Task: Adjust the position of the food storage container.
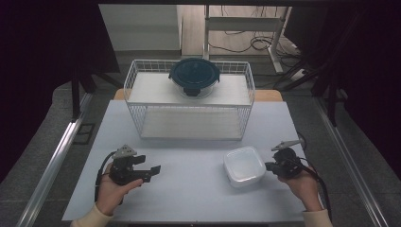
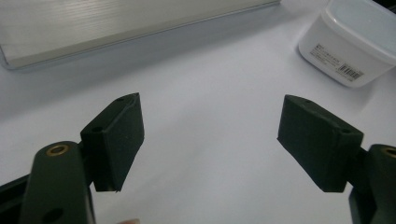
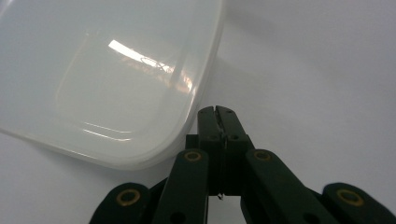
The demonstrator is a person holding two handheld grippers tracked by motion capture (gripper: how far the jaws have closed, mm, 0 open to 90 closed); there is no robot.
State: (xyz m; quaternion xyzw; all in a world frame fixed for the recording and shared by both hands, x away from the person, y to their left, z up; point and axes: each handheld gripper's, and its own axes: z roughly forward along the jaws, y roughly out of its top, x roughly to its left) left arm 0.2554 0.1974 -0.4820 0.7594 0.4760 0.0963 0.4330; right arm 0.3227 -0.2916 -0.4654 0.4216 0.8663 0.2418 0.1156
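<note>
The left tongs stand wide apart above the bench, holding nothing and touching nothing. In the left gripper view the two black pads frame a broad stretch of bare white surface between them. Ahead of these tongs and off to one side sits the white lidded container, well apart from them, with a small barcode label on its near wall.

The right tongs are pressed fully together, their two tips meeting in a thin seam, and nothing is clamped between them. In the right gripper view the closed tips lie just beside the rounded edge of the container, at its rim; whether they actually touch the plastic cannot be told. In the high view the right tongs point at the container's side from the person's right, with the container lying between the two tools but much nearer the right one.

Beyond both tongs, farther across the bench, stands a white wire basket rack, and on its upper level rests a round glass bowl with a dark blue lid, well apart from either tool.
</note>
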